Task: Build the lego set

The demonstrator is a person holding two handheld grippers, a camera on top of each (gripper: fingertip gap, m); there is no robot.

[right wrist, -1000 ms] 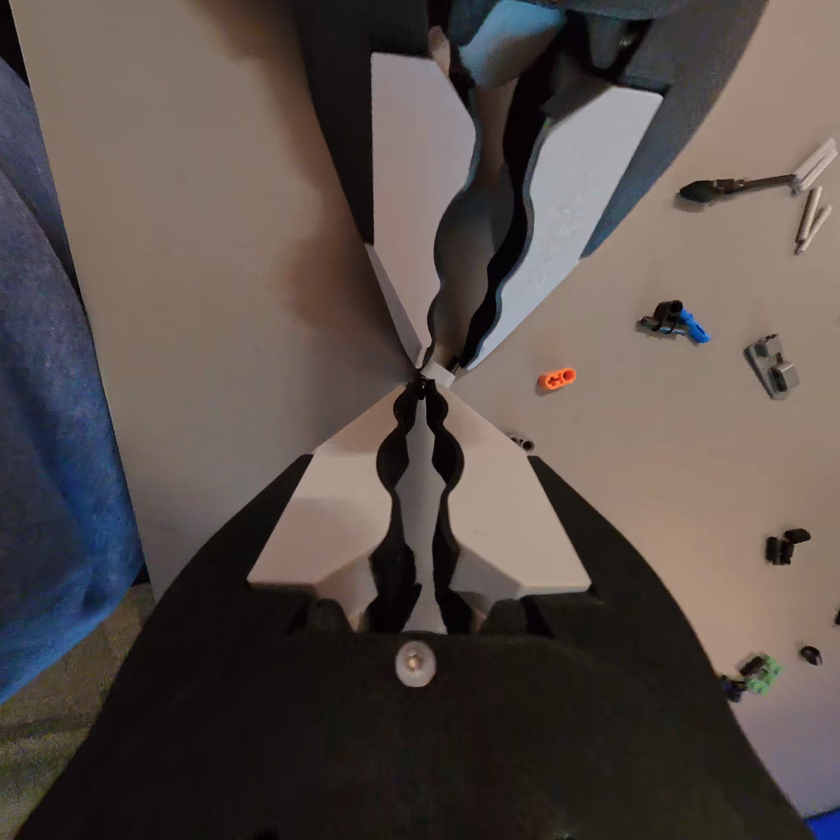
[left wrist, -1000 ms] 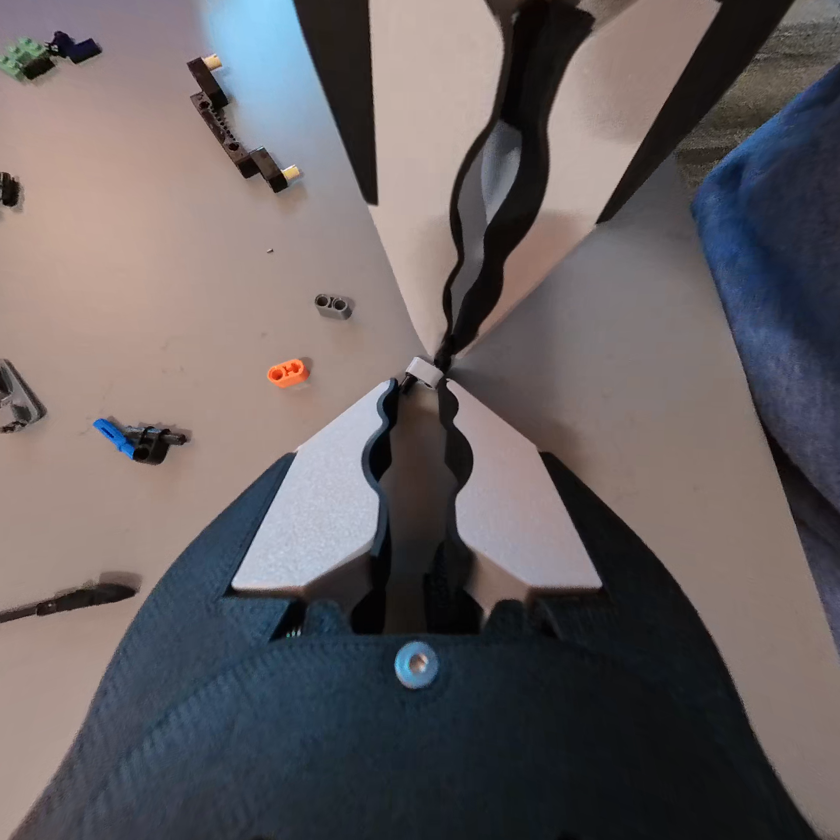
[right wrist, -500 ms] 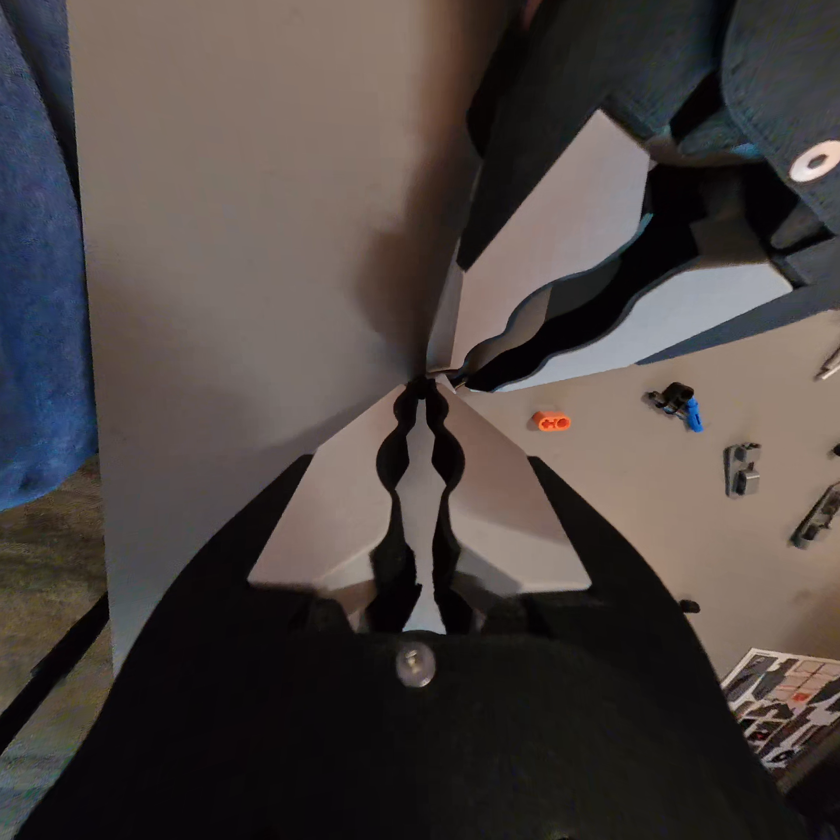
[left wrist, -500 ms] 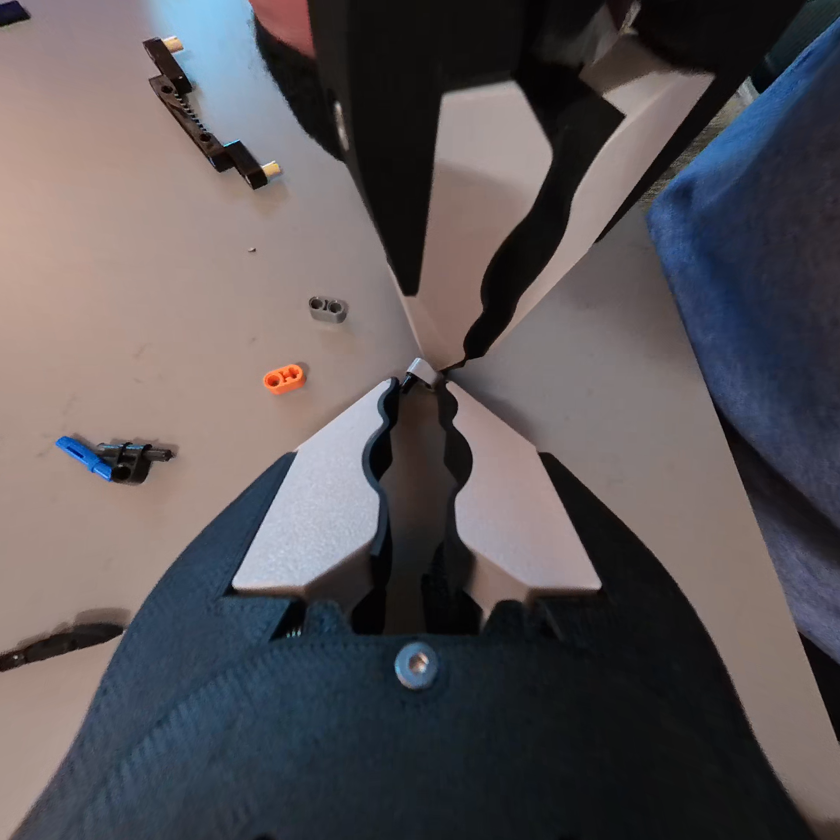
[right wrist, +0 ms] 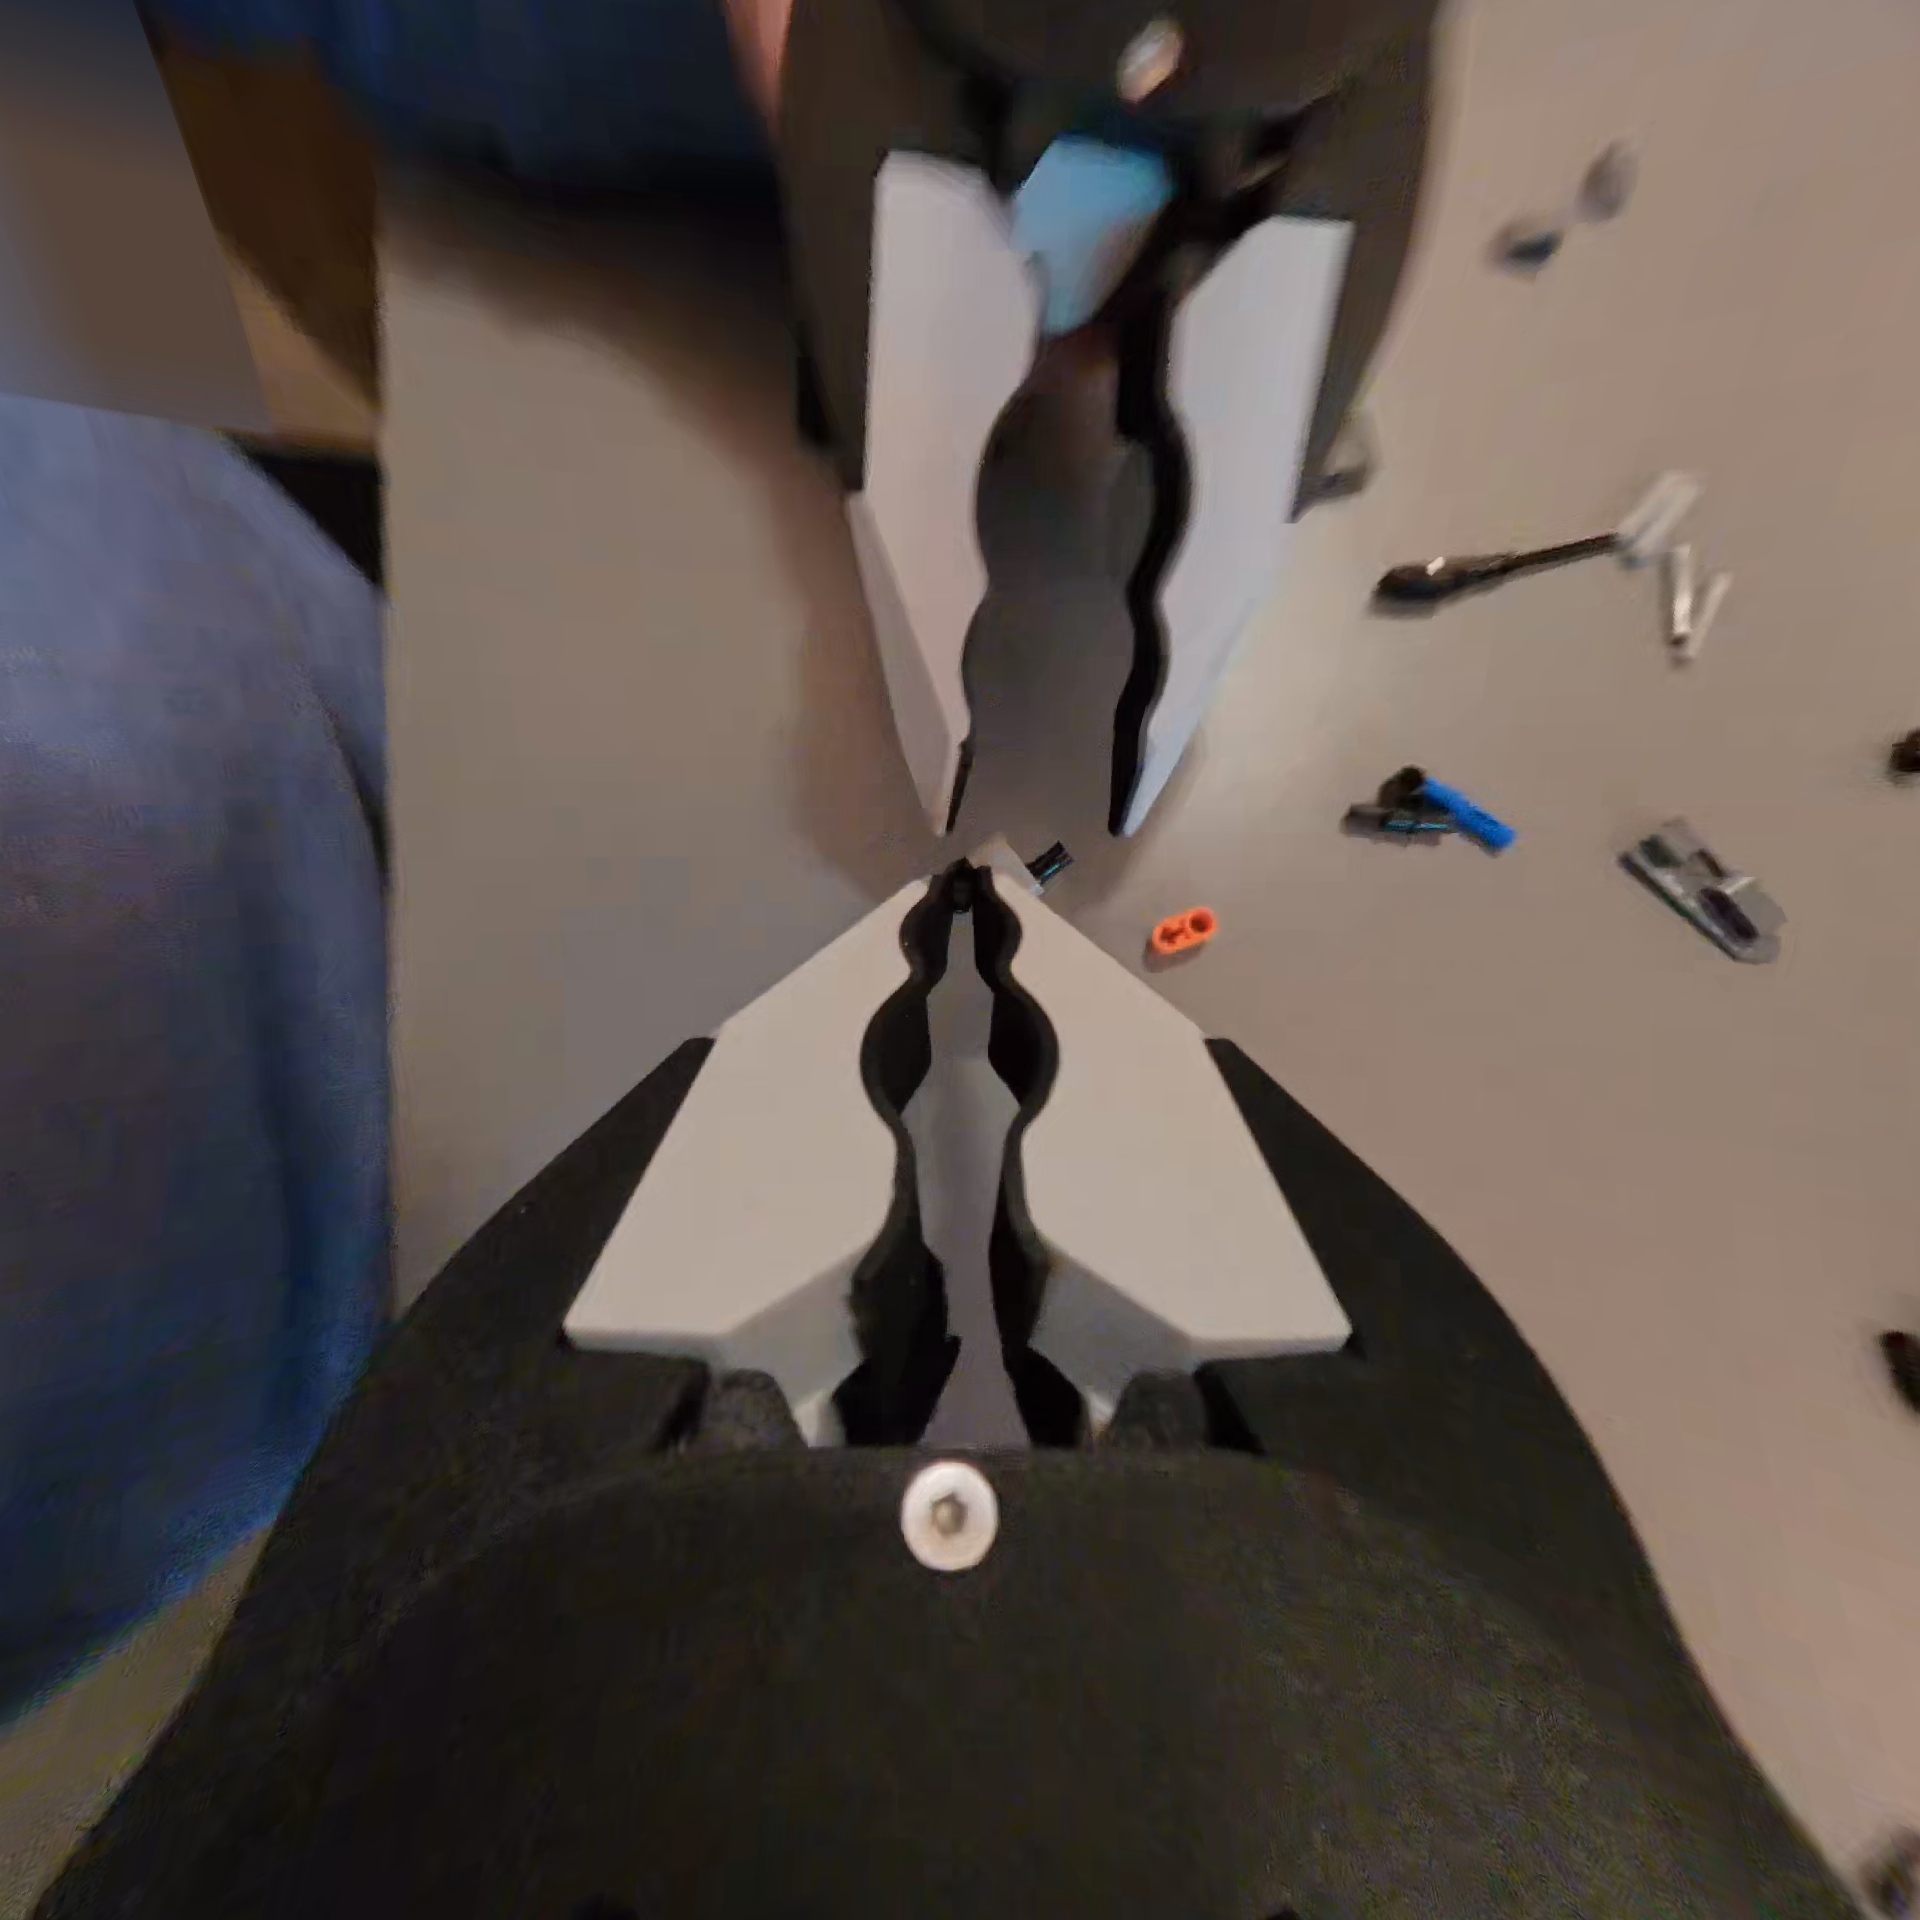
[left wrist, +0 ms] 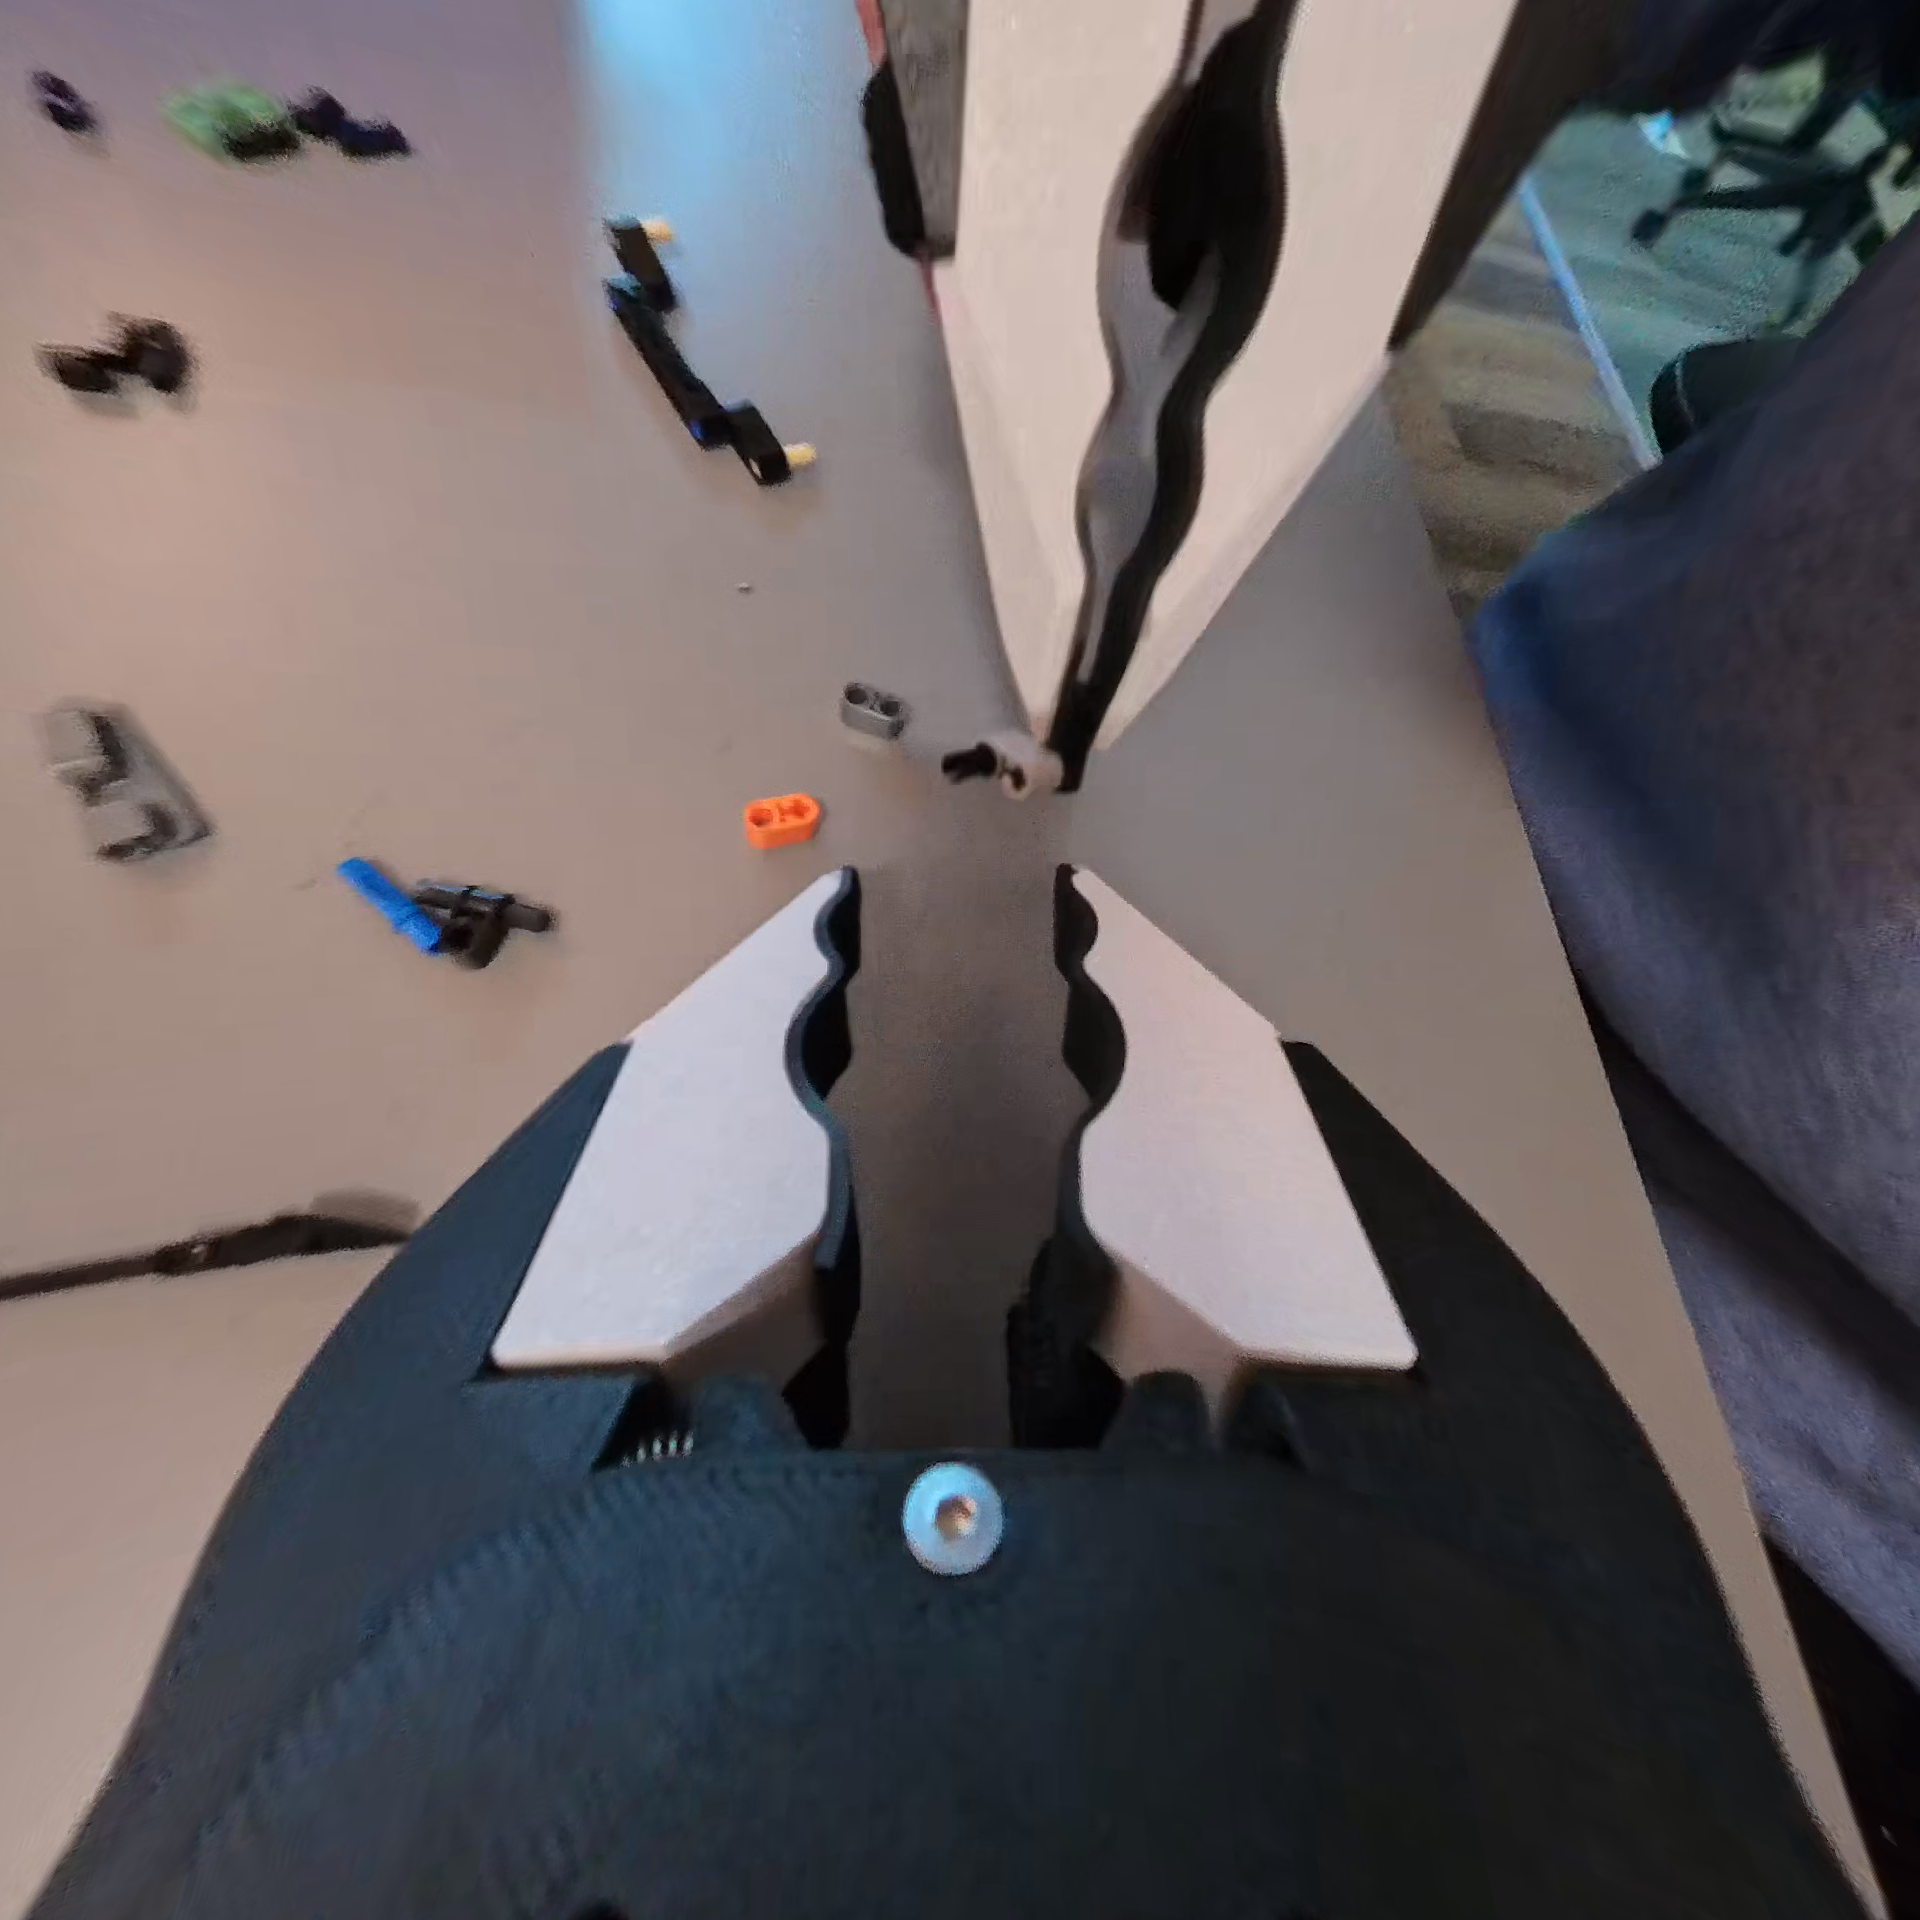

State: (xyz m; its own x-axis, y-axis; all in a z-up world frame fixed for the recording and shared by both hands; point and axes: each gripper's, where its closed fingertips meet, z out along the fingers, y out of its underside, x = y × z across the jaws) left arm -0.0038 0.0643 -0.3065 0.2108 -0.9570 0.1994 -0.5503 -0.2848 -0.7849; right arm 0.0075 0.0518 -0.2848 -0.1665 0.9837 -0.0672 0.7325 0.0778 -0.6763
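The left gripper (left wrist: 956, 873) has its jaws wide apart with nothing between them. Just beyond its tips, the right gripper (left wrist: 1060, 764) pinches a small grey piece with a black pin (left wrist: 1003, 766), held above the table (left wrist: 416, 623). From the right wrist view, the right gripper (right wrist: 966, 883) is clamped together on that piece. To the left of the open jaws lie an orange link (left wrist: 782, 821), a grey link (left wrist: 873, 712), a blue-and-black part (left wrist: 447, 911) and, farther off, a long black beam (left wrist: 696, 364).
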